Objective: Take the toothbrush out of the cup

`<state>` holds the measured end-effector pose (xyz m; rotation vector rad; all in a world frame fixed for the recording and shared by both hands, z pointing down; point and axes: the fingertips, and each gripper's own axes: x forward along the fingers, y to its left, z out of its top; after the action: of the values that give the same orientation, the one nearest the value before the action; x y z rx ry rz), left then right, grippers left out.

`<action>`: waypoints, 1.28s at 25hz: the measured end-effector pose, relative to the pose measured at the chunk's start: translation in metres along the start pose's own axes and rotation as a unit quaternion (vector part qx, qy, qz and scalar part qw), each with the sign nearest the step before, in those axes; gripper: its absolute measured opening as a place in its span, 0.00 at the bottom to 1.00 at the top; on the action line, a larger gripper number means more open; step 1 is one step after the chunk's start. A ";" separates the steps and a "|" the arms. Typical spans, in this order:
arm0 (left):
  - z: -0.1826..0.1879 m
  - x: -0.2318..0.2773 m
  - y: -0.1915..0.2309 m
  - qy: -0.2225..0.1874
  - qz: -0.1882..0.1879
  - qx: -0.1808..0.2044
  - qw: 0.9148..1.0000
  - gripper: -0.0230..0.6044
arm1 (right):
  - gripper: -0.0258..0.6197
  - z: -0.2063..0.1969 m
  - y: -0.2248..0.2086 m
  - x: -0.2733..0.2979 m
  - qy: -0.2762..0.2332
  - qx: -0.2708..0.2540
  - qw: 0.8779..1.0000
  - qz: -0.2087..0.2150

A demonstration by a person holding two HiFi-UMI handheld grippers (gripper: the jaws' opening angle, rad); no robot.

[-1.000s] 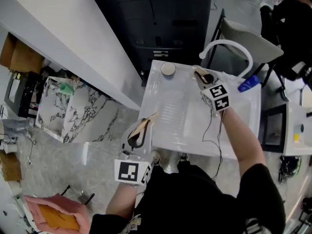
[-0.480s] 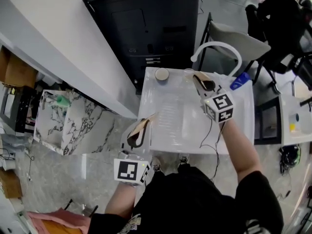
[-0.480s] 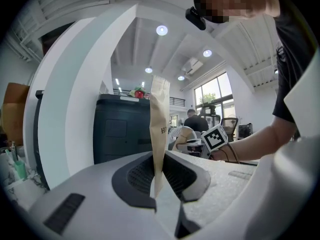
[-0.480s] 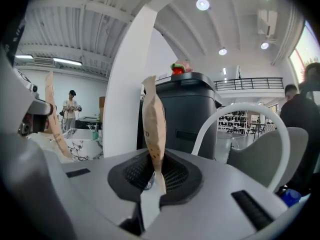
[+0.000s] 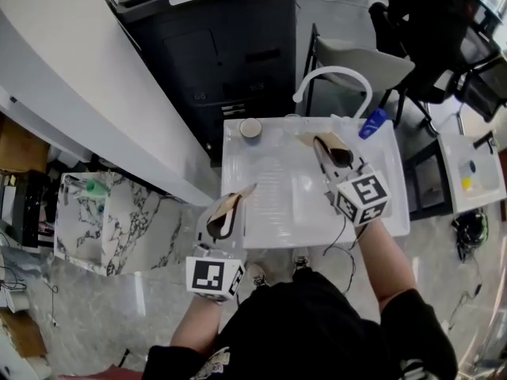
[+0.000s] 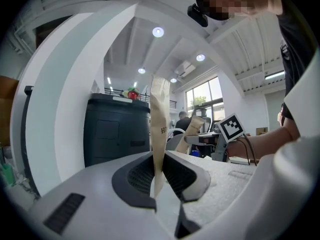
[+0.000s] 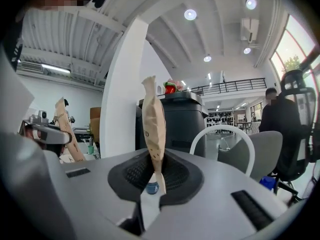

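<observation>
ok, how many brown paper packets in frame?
2. One packet clamped in the left claw, at the white table's near-left edge; the other clamped in the right claw, over the table's far side. The cup could hide more.

I'm standing in an open-plan office that doubles as a test lab. Past my white table (image 5: 396, 212) are 2 chairs, a grey one with a white arched back (image 5: 360, 62) and a black mesh office chair (image 7: 300, 134), with 1 person (image 5: 424, 14) seated there. Overhead are round spotlights (image 7: 190, 14) and an air-conditioning unit (image 7: 248, 29). Further back are a mezzanine railing (image 7: 230, 86) and tall windows (image 6: 205, 96). A big black cabinet (image 5: 230, 46) stands beyond the table (something red and green on top, too small to tell). Cardboard boxes (image 5: 12, 145) and loose cables (image 5: 467, 226) lie on the polished stone floor (image 5: 119, 291).
</observation>
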<state>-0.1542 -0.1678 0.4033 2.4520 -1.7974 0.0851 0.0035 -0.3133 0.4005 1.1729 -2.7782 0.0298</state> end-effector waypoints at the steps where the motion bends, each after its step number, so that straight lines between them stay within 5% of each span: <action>1: 0.001 0.000 0.000 -0.002 -0.003 0.000 1.000 0.11 | 0.08 0.002 0.003 -0.006 -0.002 0.003 1.000 -0.005; 17: -0.003 -0.004 -0.003 -0.009 -0.064 -0.006 0.998 0.11 | 0.08 -0.006 0.068 -0.071 -0.003 0.045 0.998 -0.052; 32: -0.016 -0.025 0.020 0.009 -0.090 -0.009 0.996 0.11 | 0.08 -0.010 0.102 -0.074 0.009 0.064 0.995 -0.076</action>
<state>-0.1802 -0.1486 0.4175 2.5776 -1.5554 0.0761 -0.0175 -0.1885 0.4040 1.4038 -2.6971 0.2062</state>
